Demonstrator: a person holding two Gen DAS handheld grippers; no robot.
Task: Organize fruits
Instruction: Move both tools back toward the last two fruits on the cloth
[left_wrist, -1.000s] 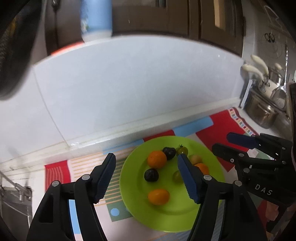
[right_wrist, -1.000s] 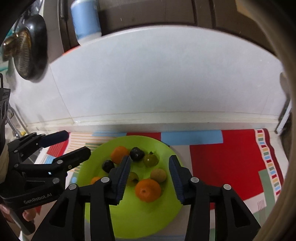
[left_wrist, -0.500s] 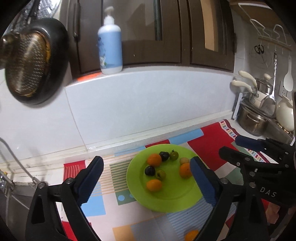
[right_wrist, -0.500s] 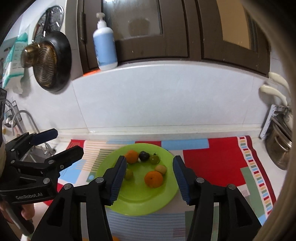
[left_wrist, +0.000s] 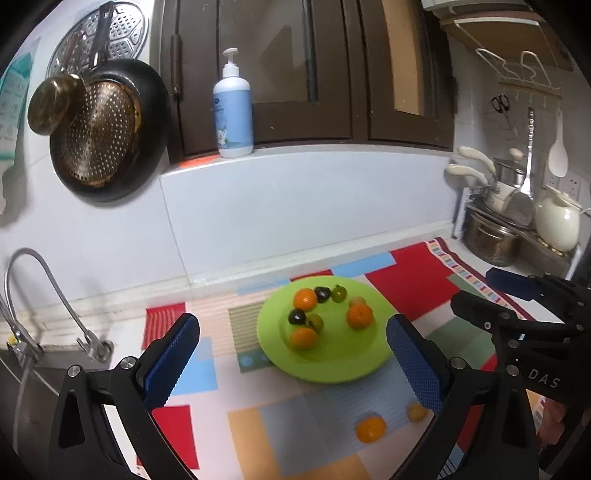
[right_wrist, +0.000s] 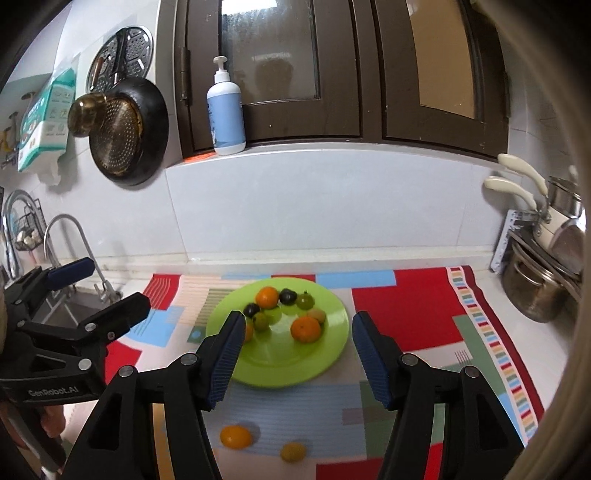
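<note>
A lime green plate (left_wrist: 340, 363) (right_wrist: 295, 365) sits on a colourful patchwork mat and holds several small fruits: oranges (left_wrist: 359, 316) (right_wrist: 305, 329), dark plums (left_wrist: 297, 316) (right_wrist: 287, 296) and green ones (left_wrist: 338, 293) (right_wrist: 305, 301). Two small orange fruits lie loose on the mat in front of the plate (left_wrist: 370, 429) (right_wrist: 235, 436), the smaller one beside it (left_wrist: 417, 412) (right_wrist: 293, 452). My left gripper (left_wrist: 291, 354) is open and empty, raised above the mat. My right gripper (right_wrist: 298, 349) is open and empty, also raised in front of the plate.
A sink with a curved faucet (left_wrist: 55, 295) lies to the left. Metal pots (left_wrist: 491, 240) (right_wrist: 532, 291) and a white jug (left_wrist: 557, 225) stand at the right. A soap bottle (left_wrist: 233, 110) stands on the window ledge; a pan (left_wrist: 107, 136) hangs on the wall.
Both grippers have pulled back and up from the plate, so the view widened. The two loose fruits on the mat have come into view. Both stay open.
</note>
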